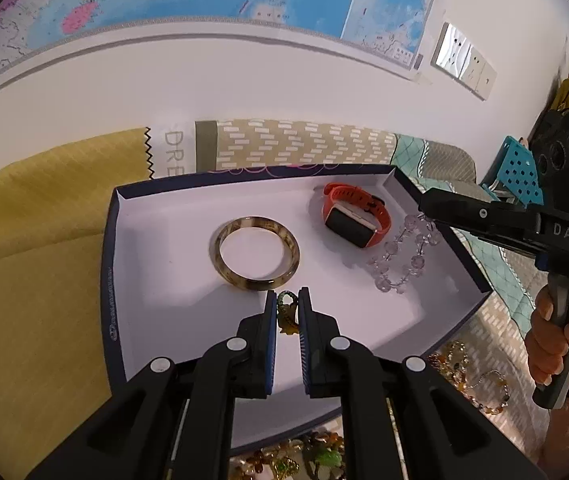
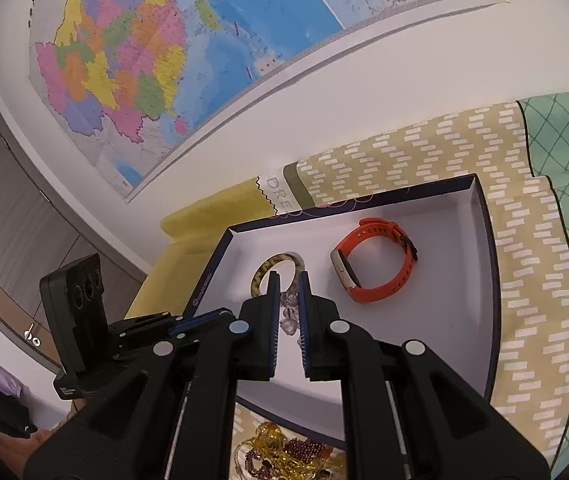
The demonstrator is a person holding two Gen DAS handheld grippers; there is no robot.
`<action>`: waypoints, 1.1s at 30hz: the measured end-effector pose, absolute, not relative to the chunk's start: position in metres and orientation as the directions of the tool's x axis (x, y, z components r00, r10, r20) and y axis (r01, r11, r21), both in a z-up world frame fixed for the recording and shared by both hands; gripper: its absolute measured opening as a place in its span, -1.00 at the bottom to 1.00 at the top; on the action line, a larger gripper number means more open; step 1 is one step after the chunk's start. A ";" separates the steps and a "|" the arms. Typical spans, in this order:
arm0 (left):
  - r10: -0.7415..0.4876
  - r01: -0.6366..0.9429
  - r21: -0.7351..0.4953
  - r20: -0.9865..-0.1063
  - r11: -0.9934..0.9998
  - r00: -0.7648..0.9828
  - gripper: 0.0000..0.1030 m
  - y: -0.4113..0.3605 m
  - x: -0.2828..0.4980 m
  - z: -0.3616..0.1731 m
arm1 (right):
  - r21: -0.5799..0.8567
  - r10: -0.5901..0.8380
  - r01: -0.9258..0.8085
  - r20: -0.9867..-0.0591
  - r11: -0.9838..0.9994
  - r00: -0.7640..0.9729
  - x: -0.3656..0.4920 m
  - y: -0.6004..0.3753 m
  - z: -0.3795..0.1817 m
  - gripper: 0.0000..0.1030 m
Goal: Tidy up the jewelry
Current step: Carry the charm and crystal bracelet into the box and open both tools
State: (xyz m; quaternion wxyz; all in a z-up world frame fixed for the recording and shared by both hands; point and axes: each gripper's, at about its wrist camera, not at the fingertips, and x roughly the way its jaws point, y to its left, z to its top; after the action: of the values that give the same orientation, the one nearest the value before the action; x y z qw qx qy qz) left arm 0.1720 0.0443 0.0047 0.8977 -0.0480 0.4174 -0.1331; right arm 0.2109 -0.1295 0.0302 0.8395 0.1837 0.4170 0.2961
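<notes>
A shallow white-lined box with dark blue walls (image 1: 110, 264) (image 2: 492, 280) lies on the bed. In it are an amber bangle (image 1: 254, 254) (image 2: 262, 270), an orange smartwatch (image 1: 354, 220) (image 2: 376, 266) and a clear bead bracelet (image 1: 404, 254). My left gripper (image 1: 287, 298) is shut on a small green and yellow beaded piece (image 1: 286, 314), held over the box's near part. My right gripper (image 2: 287, 280) is shut on the clear bead bracelet (image 2: 288, 312), whose beads hang between its fingers above the box; it also shows in the left wrist view (image 1: 424, 204).
Loose amber, green and dark red beaded jewelry (image 1: 296, 460) (image 2: 284, 456) lies on the patterned bedspread just in front of the box. A yellow cushion (image 1: 36, 280) sits to the left. A wall with a map (image 2: 144, 52) stands behind.
</notes>
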 end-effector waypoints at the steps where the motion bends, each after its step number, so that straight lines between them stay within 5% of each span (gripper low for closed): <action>1: -0.277 0.198 -0.196 -0.740 0.960 0.612 -0.83 0.044 0.174 0.003 | 0.555 0.649 -0.342 -0.594 0.758 0.475 0.212 -0.129 0.029 -0.82; 17: -0.226 0.148 -0.171 -0.776 0.974 0.588 -0.78 0.042 0.193 -0.015 | 0.504 0.565 -0.264 -0.673 0.822 0.476 0.218 -0.139 0.006 -0.76; 24: -0.210 0.134 -0.162 -0.751 0.978 0.626 -0.29 0.045 0.181 -0.004 | 0.462 0.559 -0.315 -0.658 0.829 0.504 0.193 -0.144 0.028 -0.31; 33: -0.211 0.152 -0.147 -0.661 0.977 0.720 -0.10 0.046 0.127 0.032 | 0.337 0.554 -0.466 -0.682 0.818 0.478 0.117 -0.141 0.048 -0.24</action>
State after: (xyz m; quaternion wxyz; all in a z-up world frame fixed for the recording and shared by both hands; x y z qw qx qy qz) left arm 0.1268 0.0461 0.0315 0.9265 -0.0410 0.3611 -0.0980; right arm 0.1167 -0.1412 0.0484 0.8579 0.0526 0.4157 0.2972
